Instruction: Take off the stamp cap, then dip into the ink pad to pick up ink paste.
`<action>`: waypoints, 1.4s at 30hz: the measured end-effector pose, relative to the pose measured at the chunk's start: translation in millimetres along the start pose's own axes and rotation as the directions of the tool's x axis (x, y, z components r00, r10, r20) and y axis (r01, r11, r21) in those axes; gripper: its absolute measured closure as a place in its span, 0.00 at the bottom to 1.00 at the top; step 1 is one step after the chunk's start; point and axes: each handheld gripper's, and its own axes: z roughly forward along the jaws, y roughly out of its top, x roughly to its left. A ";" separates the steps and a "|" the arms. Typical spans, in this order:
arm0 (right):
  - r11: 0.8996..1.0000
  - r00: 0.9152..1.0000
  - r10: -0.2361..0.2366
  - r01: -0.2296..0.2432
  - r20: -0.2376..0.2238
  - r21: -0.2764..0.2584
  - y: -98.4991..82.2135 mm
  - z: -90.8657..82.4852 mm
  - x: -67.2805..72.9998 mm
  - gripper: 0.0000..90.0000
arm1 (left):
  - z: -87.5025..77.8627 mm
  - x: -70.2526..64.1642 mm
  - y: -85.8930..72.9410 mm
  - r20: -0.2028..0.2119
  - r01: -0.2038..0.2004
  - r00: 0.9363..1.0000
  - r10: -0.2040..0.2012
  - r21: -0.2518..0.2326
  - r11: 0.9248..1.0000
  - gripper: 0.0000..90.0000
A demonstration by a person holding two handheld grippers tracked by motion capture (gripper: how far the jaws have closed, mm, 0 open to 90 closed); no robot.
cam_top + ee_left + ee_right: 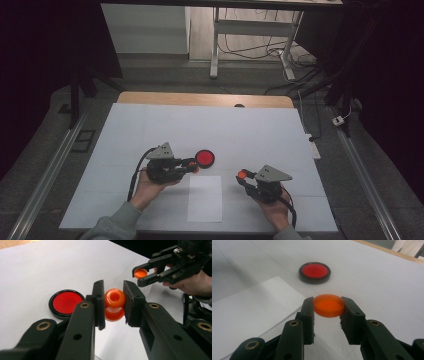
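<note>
The left tongs (pixel 113 302) are clamped on an orange bottle-like piece (pixel 114 304), held just above the white table (pixel 240 130) with its round open mouth facing the left gripper view; the right tongs (pixel 329 307) are clamped on a flat orange cap (pixel 329 305), lifted clear of the table and well apart from the piece. The step in hand appears to be fitting the cap onto that mouth. Hold the left tongs steady as the fixed side and bring the right tongs across, keeping the cap's face square to the mouth before contact (a tilted cap is likely to catch on the rim and slip from the pads). Keep the path above the red disc in its black ring (pixel 205 158) and the white sheet (pixel 205 198), and maintain both grips until the cap seats
</note>
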 end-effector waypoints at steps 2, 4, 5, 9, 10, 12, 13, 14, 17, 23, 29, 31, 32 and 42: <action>1.000 1.000 0.001 -0.001 0.010 -0.003 -2.2 -4.5 -2.2 0.72 | 0.5 -0.2 -0.1 -0.001 -0.001 1.000 0.001 0.003 1.000 0.81; 1.000 1.000 0.004 -0.004 0.022 -0.007 -4.8 -9.3 -4.2 0.72 | 0.7 -0.2 -0.1 -0.002 -0.002 1.000 0.002 0.003 1.000 0.81; 1.000 1.000 0.006 -0.006 0.028 -0.007 -6.5 -12.3 -5.7 0.72 | 0.7 -0.3 -0.2 -0.003 -0.002 1.000 0.002 0.004 1.000 0.81; 1.000 0.999 0.017 -0.017 0.043 -0.006 -12.5 -20.8 -10.6 0.72 | 0.8 -0.4 -0.3 -0.008 -0.006 1.000 0.006 0.005 1.000 0.81; 1.000 0.999 0.016 -0.016 0.052 0.003 -13.8 -23.0 -11.7 0.72 | 0.9 -0.4 -0.3 -0.009 -0.008 1.000 0.008 0.006 1.000 0.81; 1.000 0.998 0.021 -0.021 0.052 -0.001 -15.8 -25.5 -13.8 0.72 | 1.3 -0.5 -0.3 -0.012 -0.010 1.000 0.010 0.007 1.000 0.81; 1.000 0.998 0.026 -0.026 0.053 -0.003 -16.5 -26.6 -14.3 0.72 | 1.4 -0.6 -0.3 -0.013 -0.011 1.000 0.011 0.008 1.000 0.81; 1.000 0.998 0.025 -0.025 0.056 -0.001 -16.8 -27.4 -14.8 0.72 | 1.6 -0.8 -0.3 -0.015 -0.011 1.000 0.012 0.009 1.000 0.81; 1.000 0.998 0.025 -0.025 0.052 -0.003 -16.7 -27.2 -15.5 0.72 | 1.4 -1.3 -0.3 -0.021 -0.014 1.000 0.014 0.008 1.000 0.81; 1.000 0.999 0.018 -0.018 0.047 -0.005 -15.3 -25.6 -14.1 0.72 | 0.5 -1.2 -0.2 -0.030 -0.018 0.999 0.018 0.005 1.000 0.81; 1.000 0.999 0.021 -0.021 0.046 -0.005 -15.1 -24.7 -15.8 0.72 | 0.0 0.6 0.1 -0.040 -0.016 0.999 0.016 -0.001 1.000 0.81; 1.000 0.999 0.023 -0.023 0.045 -0.003 -15.4 -24.4 -15.7 0.72 | -0.2 1.1 0.6 -0.043 -0.015 0.999 0.015 -0.005 1.000 0.81; 1.000 0.999 0.022 -0.022 0.047 0.001 -15.4 -24.5 -15.6 0.72 | -0.2 1.2 0.9 -0.045 -0.014 0.999 0.013 -0.006 1.000 0.81; 1.000 0.998 0.024 -0.024 0.052 0.001 -15.1 -24.3 -16.7 0.72 | 2.8 3.3 4.0 -0.056 -0.020 0.998 0.019 -0.007 1.000 0.81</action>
